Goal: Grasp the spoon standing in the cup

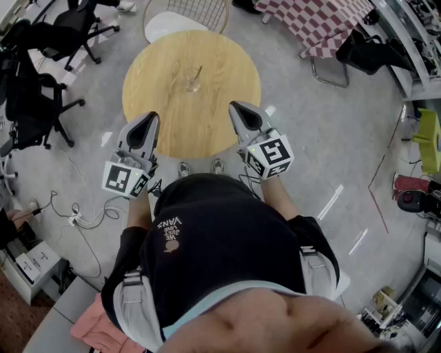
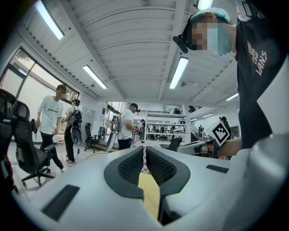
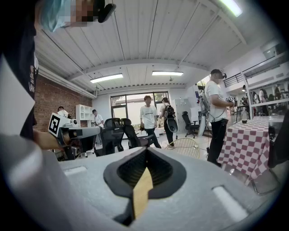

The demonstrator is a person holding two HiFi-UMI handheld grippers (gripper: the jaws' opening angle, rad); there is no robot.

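A clear glass cup (image 1: pixel 192 84) stands near the middle of the round wooden table (image 1: pixel 158 83), with a thin spoon (image 1: pixel 198 72) leaning out of it toward the far side. My left gripper (image 1: pixel 153 116) hovers at the table's near left edge, jaws together and nothing in them. Over the near right edge my right gripper (image 1: pixel 233 105) is also shut and empty. Both are well short of the cup. The left gripper view shows only its closed tips (image 2: pixel 144 149) and the room, and the right gripper (image 3: pixel 145 150) view likewise; neither shows the cup.
Black office chairs (image 1: pixel 38 96) stand left of the table and a wire chair (image 1: pixel 186 17) beyond it. A checkered cloth table (image 1: pixel 320 21) is at the upper right. Cables (image 1: pixel 83 214) lie on the floor. People (image 3: pixel 219 113) stand about the room.
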